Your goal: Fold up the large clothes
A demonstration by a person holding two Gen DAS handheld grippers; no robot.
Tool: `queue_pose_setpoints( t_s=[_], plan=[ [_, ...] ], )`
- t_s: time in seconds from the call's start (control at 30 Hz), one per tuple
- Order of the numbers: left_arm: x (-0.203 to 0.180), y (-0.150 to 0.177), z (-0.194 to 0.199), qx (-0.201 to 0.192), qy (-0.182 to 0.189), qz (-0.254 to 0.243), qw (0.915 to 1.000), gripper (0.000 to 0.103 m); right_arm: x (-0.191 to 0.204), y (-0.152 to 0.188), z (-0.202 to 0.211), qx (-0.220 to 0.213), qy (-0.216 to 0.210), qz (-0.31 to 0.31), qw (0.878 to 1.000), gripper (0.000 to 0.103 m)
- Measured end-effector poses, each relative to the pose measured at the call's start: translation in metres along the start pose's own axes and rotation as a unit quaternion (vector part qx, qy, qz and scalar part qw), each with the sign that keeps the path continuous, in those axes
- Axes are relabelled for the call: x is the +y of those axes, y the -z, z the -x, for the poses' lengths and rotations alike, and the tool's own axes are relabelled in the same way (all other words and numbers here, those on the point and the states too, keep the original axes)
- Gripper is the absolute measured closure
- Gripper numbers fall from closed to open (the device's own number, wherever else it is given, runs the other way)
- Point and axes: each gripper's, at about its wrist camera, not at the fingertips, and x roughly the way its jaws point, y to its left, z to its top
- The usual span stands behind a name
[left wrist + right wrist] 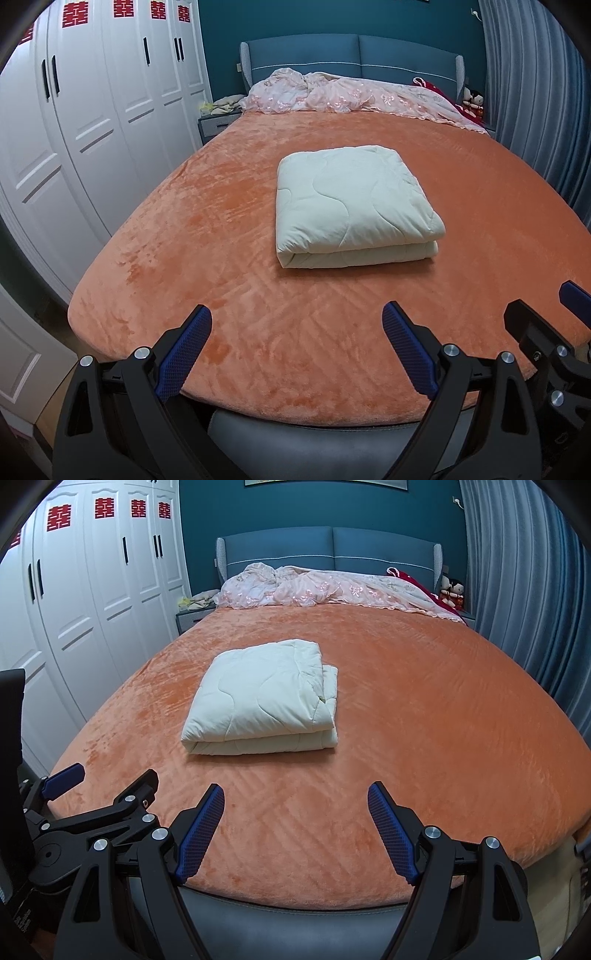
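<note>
The left tool point(297, 323) hangs over the foot of the bed point(155, 229), its blue fingers point(406, 350) spread wide and holding nothing. The right tool point(295, 805), just beside it, is likewise spread and bare. Well ahead of both, the cream quilt point(351, 206) lies folded in a thick square near the middle of the orange bedcover. A pink blanket point(332, 96) is bunched by the headboard point(351, 55).

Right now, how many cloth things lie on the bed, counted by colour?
White: 1, the folded quilt
Pink: 1, the crumpled cover by the headboard
Red: 1, a cloth partly hidden under the pink one
Total: 3
</note>
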Motion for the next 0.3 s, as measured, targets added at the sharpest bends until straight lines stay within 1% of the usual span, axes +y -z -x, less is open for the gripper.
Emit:
queue_pose_setpoints(
  t_s=[0.17, 0.3],
  plan=[
    [-0.0007, -0.0006, 0.0001, 0.000, -0.004, 0.001, 1.0000, 0.012, 0.0039, 0.0011, -0.0010, 0.002, 0.001, -0.001, 1.000, 0.025],
    [0.0000, -0.0010, -0.0003, 0.002, -0.001, 0.004, 1.0000, 0.012, 0.0048, 0.0013, -0.0010, 0.002, 0.002, -0.001, 1.000, 0.025]
  ],
)
